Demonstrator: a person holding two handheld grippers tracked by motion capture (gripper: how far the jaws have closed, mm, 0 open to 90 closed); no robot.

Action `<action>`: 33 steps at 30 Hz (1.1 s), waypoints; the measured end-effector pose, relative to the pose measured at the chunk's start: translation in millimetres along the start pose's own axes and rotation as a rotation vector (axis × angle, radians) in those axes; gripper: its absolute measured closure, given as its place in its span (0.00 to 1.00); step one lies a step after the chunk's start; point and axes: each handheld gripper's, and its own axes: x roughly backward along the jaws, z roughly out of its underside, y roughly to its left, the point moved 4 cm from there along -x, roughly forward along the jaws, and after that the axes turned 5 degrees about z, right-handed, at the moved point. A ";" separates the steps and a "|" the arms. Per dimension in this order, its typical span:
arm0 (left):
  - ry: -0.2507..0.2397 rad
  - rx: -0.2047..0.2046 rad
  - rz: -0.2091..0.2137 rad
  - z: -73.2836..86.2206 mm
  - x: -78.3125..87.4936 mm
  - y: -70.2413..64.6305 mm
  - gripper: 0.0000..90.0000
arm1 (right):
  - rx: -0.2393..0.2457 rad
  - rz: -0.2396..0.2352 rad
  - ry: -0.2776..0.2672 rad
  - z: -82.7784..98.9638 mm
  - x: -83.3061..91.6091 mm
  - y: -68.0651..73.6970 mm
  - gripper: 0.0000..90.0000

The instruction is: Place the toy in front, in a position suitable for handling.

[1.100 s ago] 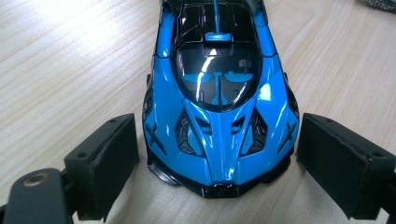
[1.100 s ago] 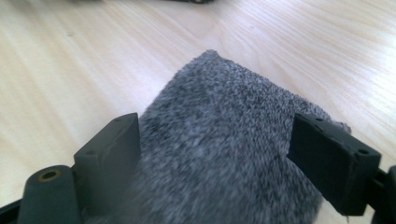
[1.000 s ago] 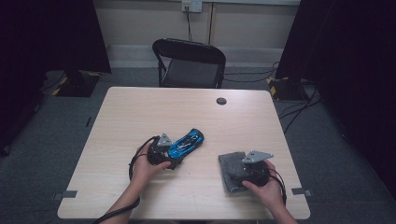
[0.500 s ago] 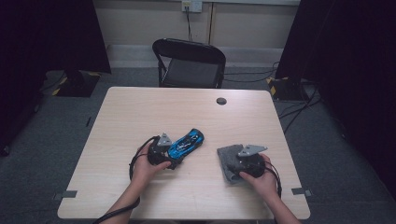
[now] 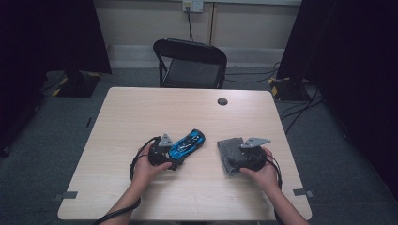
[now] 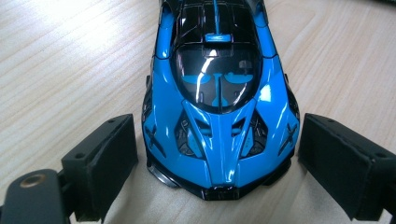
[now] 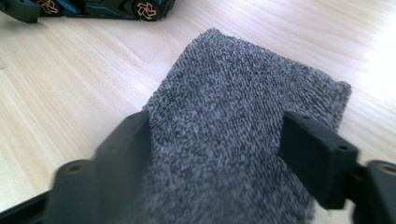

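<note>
A glossy blue and black toy car (image 5: 187,143) stands on the wooden table (image 5: 141,112). My left gripper (image 5: 174,157) is open. Its two black jaws flank the car's (image 6: 219,116) nose with a thin gap on each side, and the left gripper's midpoint (image 6: 218,126) falls on the bonnet. To the right lies a grey knitted cloth (image 5: 227,147). My right gripper (image 5: 233,159) rests low over its near part. The cloth (image 7: 243,79) runs between that gripper's (image 7: 219,121) jaws, which have just been opening and stand apart. The car's wheels (image 7: 107,7) show beyond the cloth.
A black folding chair (image 5: 190,63) stands behind the table's far edge. A small dark round cap (image 5: 222,101) sits in the tabletop near the back. Cables and black curtains line the floor at both sides.
My right hand and gripper have slid left and slightly away from me over the cloth, which has shifted with them. The left gripper and the car have stayed put.
</note>
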 end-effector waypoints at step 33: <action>0.000 0.005 -0.002 -1.3 -1.6 0.3 0.12 | -0.053 0.054 0.010 9.5 8.8 13.0 0.40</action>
